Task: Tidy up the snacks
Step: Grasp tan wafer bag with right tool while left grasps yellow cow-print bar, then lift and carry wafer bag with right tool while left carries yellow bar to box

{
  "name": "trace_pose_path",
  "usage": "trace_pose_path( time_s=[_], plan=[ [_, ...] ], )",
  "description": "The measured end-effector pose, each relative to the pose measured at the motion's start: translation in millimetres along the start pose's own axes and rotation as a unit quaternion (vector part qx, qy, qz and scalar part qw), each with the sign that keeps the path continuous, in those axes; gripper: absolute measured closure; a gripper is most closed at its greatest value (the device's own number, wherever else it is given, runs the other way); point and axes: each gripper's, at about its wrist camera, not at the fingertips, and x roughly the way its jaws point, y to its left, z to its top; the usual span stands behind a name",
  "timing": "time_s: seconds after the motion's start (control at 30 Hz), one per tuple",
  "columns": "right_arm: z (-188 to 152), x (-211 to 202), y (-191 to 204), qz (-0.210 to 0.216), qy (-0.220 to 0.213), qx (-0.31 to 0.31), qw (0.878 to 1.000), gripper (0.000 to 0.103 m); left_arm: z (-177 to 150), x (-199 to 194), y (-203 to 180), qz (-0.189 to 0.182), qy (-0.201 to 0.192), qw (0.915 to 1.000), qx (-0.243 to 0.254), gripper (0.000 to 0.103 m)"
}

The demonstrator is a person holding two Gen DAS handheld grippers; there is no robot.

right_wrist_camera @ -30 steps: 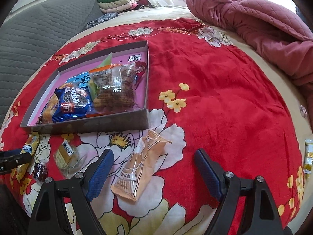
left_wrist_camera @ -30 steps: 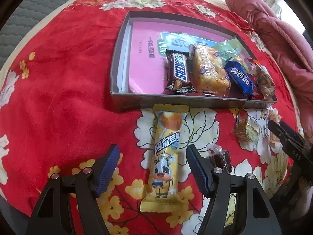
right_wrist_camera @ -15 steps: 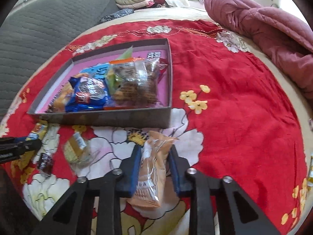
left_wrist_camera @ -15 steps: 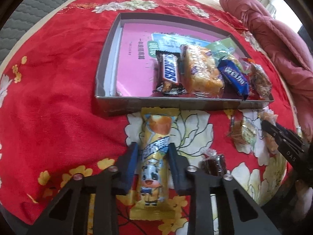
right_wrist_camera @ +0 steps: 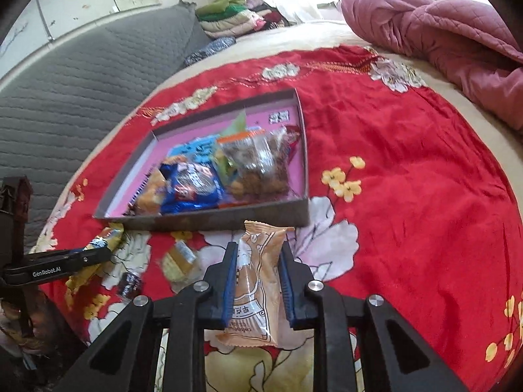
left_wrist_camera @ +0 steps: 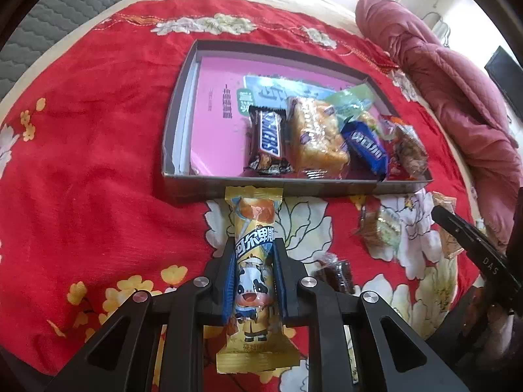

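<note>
Both grippers tilt down over the red bedspread (left_wrist_camera: 81,163), in front of the box (left_wrist_camera: 294,187). The left gripper (left_wrist_camera: 253,276) has its fingers clamped on the yellow cow-print bar (left_wrist_camera: 253,290); the right gripper (right_wrist_camera: 258,282) pinches the orange snack pack (right_wrist_camera: 258,281).

The left gripper (left_wrist_camera: 253,281) points steeply down, its blue pads (left_wrist_camera: 227,282) pressed against both sides of a yellow packet (left_wrist_camera: 253,274). The right gripper (right_wrist_camera: 258,281) also tilts down, its pads (right_wrist_camera: 229,289) clamped on an orange packet (right_wrist_camera: 258,281). Each gripper's jaws have just closed on its packet. Each gripper shows at the edge of the other's view.
</note>
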Motion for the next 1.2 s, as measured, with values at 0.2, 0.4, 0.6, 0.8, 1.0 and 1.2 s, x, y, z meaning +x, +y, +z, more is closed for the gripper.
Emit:
trace_pose_path(
  time_s=[0.2, 0.4, 0.6, 0.8, 1.0, 1.2],
  plan=[
    [3.3, -4.3, 2.1, 0.013, -0.013, -0.002, 1.0, 0.079, 6.5, -20.0, -1.3, 0.002, -0.026, 0.9997, 0.002, 0.082],
    [5.6, -8.7, 6.1, 0.022, -0.027, -0.009, 0.999, 0.079, 14.0, -35.7, -3.5, 0.005, -0.048, 0.9988, 0.004, 0.082],
    [13.9, -15.5, 11.7, 0.041, -0.054, -0.012, 0.998, 0.079, 23.5, -43.3, -6.1, 0.008, -0.064, 0.9979, 0.005, 0.082],
    [20.9, -15.2, 18.5, 0.045, -0.066, -0.02, 0.997, 0.079, 34.1, -44.4, -6.4, 0.014, -0.074, 0.9972, 0.002, 0.082],
    [34.5, -13.0, 21.8, 0.049, -0.086, -0.016, 0.995, 0.079, 43.0, -42.0, -8.5, 0.022, -0.079, 0.9967, -0.001, 0.082],
    [45.5, -7.9, 28.1, 0.052, -0.099, -0.019, 0.994, 0.079, 54.2, -39.9, -10.8, 0.032, -0.086, 0.9958, 0.0, 0.082]
  ],
)
